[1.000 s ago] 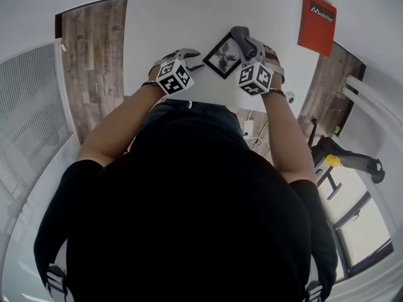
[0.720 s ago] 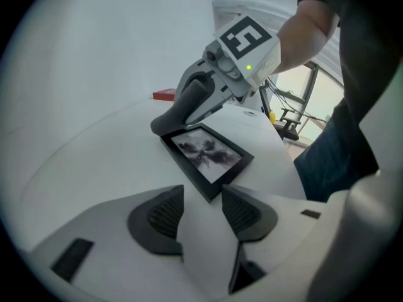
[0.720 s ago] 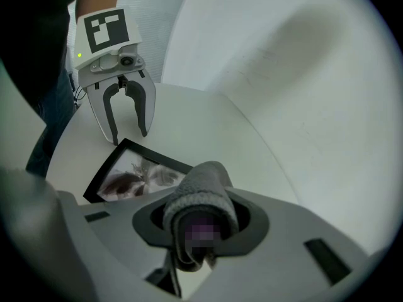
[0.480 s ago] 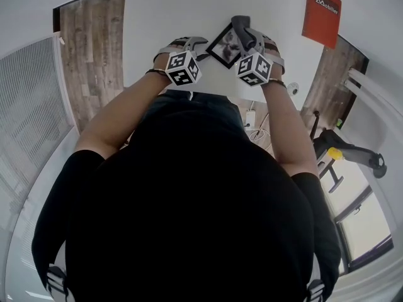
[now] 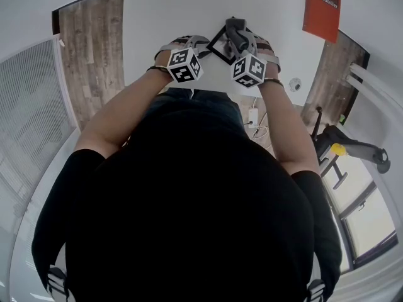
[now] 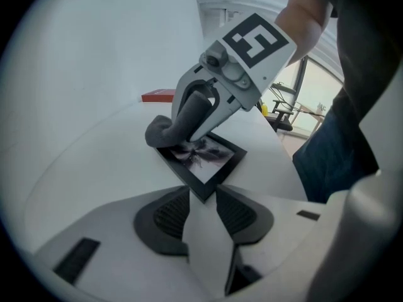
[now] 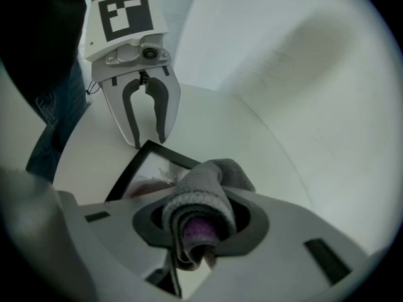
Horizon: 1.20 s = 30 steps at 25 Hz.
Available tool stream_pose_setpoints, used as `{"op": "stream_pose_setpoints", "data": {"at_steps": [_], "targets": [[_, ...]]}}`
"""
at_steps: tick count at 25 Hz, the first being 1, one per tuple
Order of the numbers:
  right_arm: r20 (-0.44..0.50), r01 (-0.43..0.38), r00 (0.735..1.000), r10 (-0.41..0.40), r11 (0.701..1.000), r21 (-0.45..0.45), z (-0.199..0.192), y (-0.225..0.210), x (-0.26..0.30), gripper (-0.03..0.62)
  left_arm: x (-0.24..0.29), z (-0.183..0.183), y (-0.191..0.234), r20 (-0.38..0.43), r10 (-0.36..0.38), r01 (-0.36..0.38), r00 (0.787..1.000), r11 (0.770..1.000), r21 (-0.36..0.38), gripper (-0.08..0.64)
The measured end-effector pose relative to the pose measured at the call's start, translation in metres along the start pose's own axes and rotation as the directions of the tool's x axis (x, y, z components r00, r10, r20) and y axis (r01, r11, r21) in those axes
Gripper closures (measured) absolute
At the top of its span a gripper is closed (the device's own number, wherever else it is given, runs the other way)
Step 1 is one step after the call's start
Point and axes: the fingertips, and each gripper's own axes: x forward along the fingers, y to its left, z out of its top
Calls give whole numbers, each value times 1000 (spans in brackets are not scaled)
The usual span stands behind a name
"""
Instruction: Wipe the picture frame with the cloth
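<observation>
A black picture frame (image 6: 208,162) with a dark print lies flat on the white table (image 5: 176,11). My right gripper (image 7: 200,231) is shut on a rolled grey cloth (image 7: 201,194), and the cloth (image 6: 165,131) presses on the frame's far corner. My left gripper (image 6: 201,194) is open and its jaws have just been closing. The frame's near corner sits at their mouth, and the pads (image 6: 170,216) stand apart from it. In the head view the cloth (image 5: 236,27) and the right gripper (image 5: 234,31) hide most of the frame (image 5: 220,41), with the left gripper (image 5: 203,44) beside it.
A red booklet (image 5: 324,10) lies at the table's far right, also seen as the red booklet (image 6: 158,95) behind the frame. Wooden floor (image 5: 91,49) shows to the left of the table. A chair base (image 5: 352,156) stands on the right.
The right gripper has slid the cloth leftwards over the frame, so it covers more of it. The left gripper has rolled a little and sits closer to the frame's corner.
</observation>
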Motion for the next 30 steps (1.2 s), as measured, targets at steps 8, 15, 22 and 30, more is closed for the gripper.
{"op": "stream_pose_setpoints", "data": {"at_steps": [8,15,22,30], "targets": [[11,-60,998,60,998,35,11,24,-4,485,4,-6,-2,-31,-28,28,999,1000,-6,433],[29,-131,991,130,990,47,18,48,-10,485,8,-7,-2,-50,-45,45,998,999,-12,436],[45,-196,980,196,981,-5,35,81,-17,486,6,-9,1,-51,-51,50,997,999,-12,436],[48,-173,984,174,984,-33,38,87,-20,485,7,-10,1,-49,-38,37,998,999,-15,434]]}}
